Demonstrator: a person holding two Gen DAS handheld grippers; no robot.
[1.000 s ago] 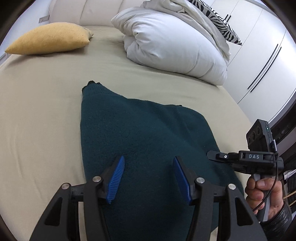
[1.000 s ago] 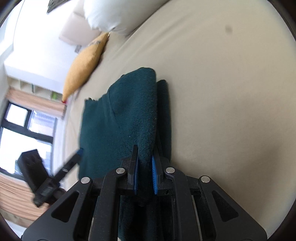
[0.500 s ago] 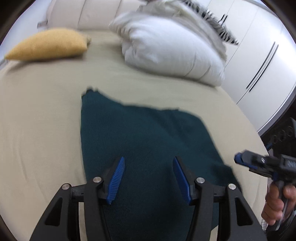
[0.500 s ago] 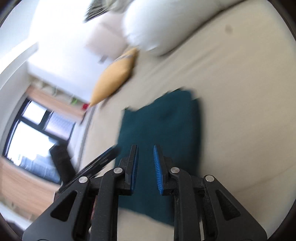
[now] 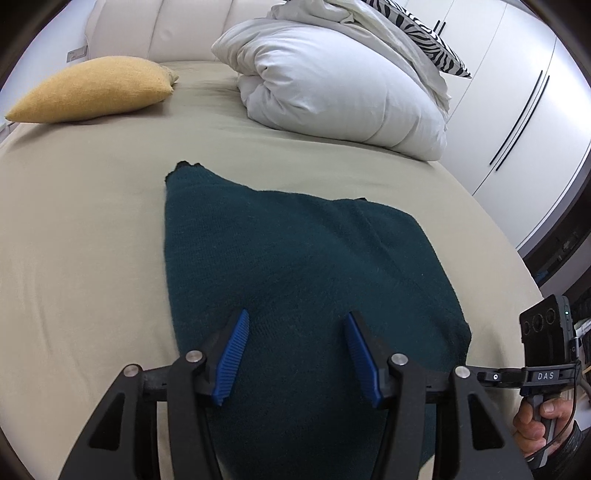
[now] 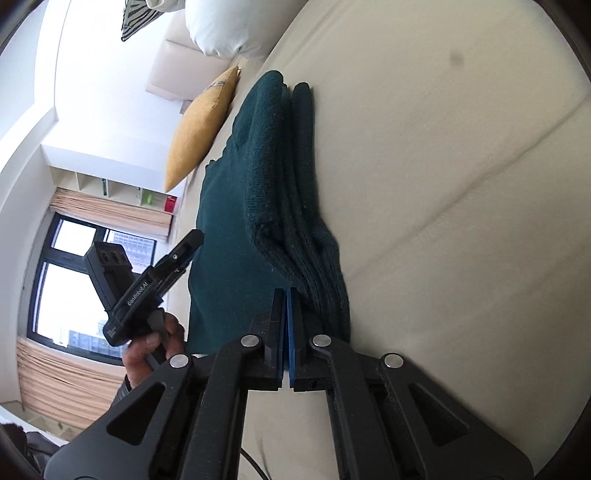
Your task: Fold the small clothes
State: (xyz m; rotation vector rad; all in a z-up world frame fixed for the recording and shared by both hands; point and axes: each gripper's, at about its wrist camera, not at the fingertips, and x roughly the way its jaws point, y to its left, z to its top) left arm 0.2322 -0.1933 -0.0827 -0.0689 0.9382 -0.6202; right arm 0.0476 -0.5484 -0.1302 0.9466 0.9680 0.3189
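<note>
Two stacked sweater [image 6: 280, 192] folds, right view only

Near edge of the dark green garment [image 5: 295, 266]: covered by the left claw [image 5: 295, 354] and cut off at the bottom of the left wrist view. 
Garment corner by the right claw [image 6: 286, 295]: whether it is pinched between the closed jaws cannot be told. 
Zebra-print cushion [image 5: 424, 29]: cropped at the top. 
Shelf items [image 6: 147, 197]: too small to be identified.
</note>
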